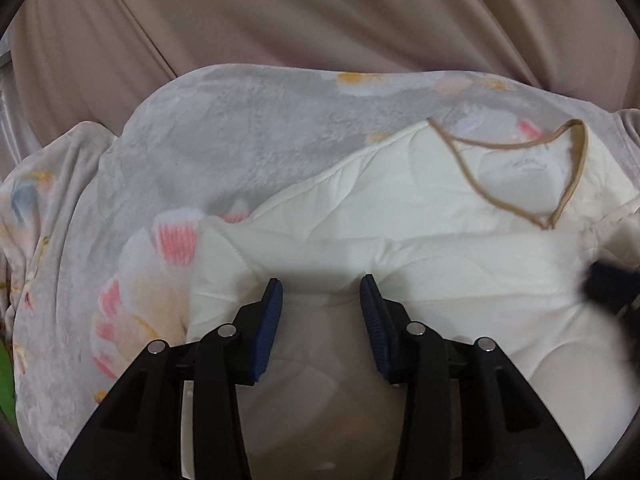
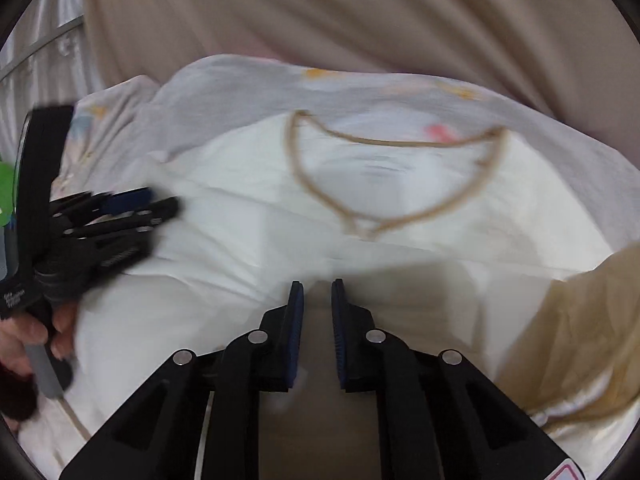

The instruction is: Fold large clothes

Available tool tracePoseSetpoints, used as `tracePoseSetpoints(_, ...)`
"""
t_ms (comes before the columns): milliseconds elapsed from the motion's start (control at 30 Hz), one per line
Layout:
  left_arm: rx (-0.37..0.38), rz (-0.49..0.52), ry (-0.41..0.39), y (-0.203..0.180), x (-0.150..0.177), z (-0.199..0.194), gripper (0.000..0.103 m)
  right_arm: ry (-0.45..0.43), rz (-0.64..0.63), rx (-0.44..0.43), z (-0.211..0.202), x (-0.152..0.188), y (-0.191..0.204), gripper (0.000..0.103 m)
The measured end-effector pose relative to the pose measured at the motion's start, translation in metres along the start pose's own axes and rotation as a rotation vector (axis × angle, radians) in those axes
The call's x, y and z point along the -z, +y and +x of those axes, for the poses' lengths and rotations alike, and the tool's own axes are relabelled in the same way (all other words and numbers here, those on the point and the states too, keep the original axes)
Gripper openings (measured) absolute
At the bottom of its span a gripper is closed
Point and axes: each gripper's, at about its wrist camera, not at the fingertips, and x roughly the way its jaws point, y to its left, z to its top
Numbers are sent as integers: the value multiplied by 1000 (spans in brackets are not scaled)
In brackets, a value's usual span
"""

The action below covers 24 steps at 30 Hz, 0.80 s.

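Observation:
A cream top [image 1: 400, 208] with a tan-trimmed V neckline [image 1: 576, 160] lies spread over a floral blanket, neckline toward the far side. My left gripper [image 1: 321, 280] hovers over its left part, jaws apart with only cloth below them and nothing pinched. In the right wrist view the same top [image 2: 260, 208] and neckline [image 2: 392, 142] sit ahead. My right gripper [image 2: 317, 282] is over the middle of the top, its blue pads [image 2: 296, 320] a narrow gap apart with nothing between. A hand [image 2: 24, 332] holds the blurred left gripper [image 2: 160, 200] at the left.
The grey floral blanket [image 1: 200, 140] covers the surface under the top. Beige draped fabric [image 1: 320, 12] fills the back. A tan cloth [image 2: 580, 320] lies at the right, a white rail [image 2: 40, 48] at the far left, and something green [image 1: 6, 380] at the left edge.

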Motion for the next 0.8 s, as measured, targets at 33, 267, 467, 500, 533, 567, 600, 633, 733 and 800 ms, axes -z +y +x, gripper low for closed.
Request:
tracePoseSetpoints(33,3,-8,0,4,3,1,45,-1,25,38,-8,5,-19,10)
tracePoseSetpoints(267,9,-39,-5,14,8,4,50,-1,249,169,-60,66,-140,0)
tracePoseSetpoints(467,61,-89,-7,25,17,-37,48,-56,338,206,-113,88,-152,15)
tracePoseSetpoints(500,114,-89,-12,25,22,-54,48,-76,323,162,-124,91,-144,15)
tracePoseSetpoints(533,150,-70,-18,21,28,-69,49,-86,313,128,-129,93,-137,15)
tracePoseSetpoints(567,166,-48,-22,16,35,-79,49,-93,293,100,-132,93,-126,15)
tracePoseSetpoints(600,174,-29,-17,11,41,-86,49,-97,263,73,-132,94,-114,15)
tracePoseSetpoints(633,175,-5,3,6,50,-88,49,-91,241,50,-126,92,-105,15)
tracePoseSetpoints(733,117,36,53,2,69,-77,51,-11,211,52,-92,98,-93,13)
tracePoseSetpoints(800,64,39,46,9,80,-71,51,24,227,41,-73,109,-102,3)
